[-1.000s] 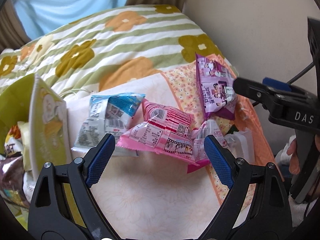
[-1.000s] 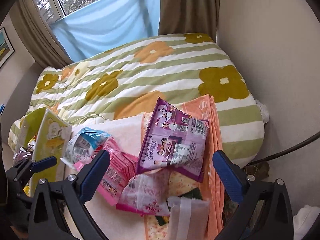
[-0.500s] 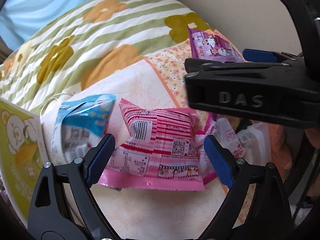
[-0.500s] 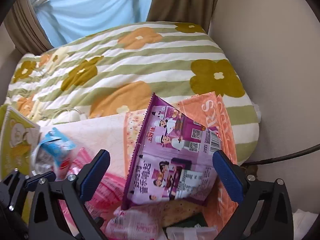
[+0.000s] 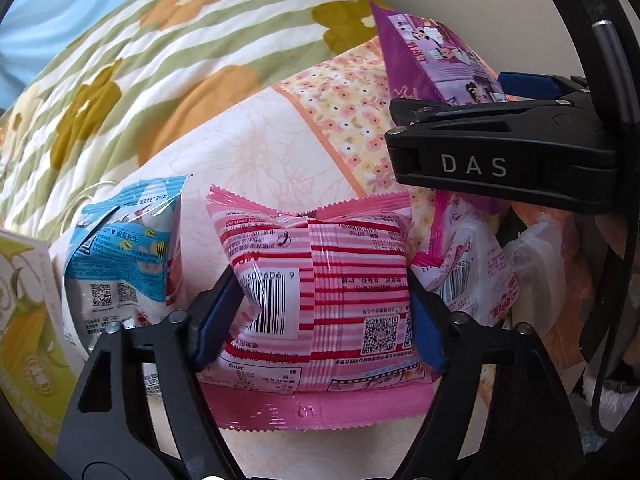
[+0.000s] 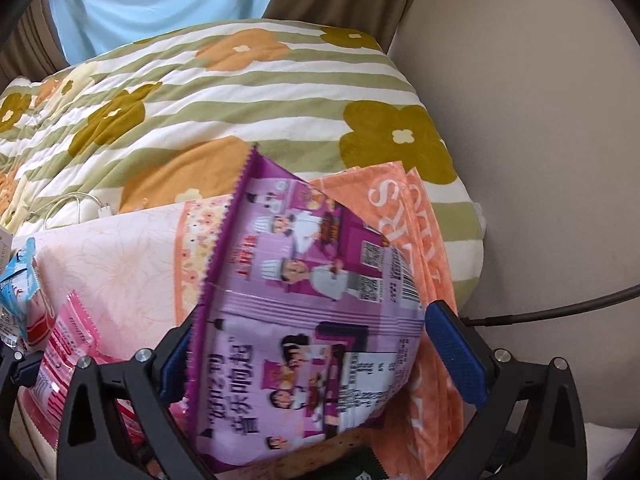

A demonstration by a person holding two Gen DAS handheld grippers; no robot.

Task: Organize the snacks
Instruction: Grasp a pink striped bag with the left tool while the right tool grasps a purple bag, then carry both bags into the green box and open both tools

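My left gripper [image 5: 320,316] has its blue pads against both sides of a pink striped snack bag [image 5: 320,292], which dents at the left pad. A blue snack bag [image 5: 120,252] lies to its left and a small white-pink packet [image 5: 472,276] to its right. My right gripper [image 6: 320,348] is wide open around a purple snack bag [image 6: 304,320]; its right pad stands just clear of the bag. That gripper's body [image 5: 500,160] and the purple bag [image 5: 432,60] show at the right of the left wrist view. The pink bag [image 6: 68,348] shows at the lower left of the right wrist view.
Everything lies on a pale peach cloth [image 5: 248,148] over a striped floral quilt [image 6: 240,92]. A yellow-green box [image 5: 24,320] stands at the far left. An orange towel [image 6: 420,248] lies under the purple bag. A beige wall [image 6: 520,120] and a black cable [image 6: 560,308] are on the right.
Both grippers have moved forward and down onto the bags. The left jaws have narrowed onto the pink bag. The purple bag now sits deep between the right jaws.
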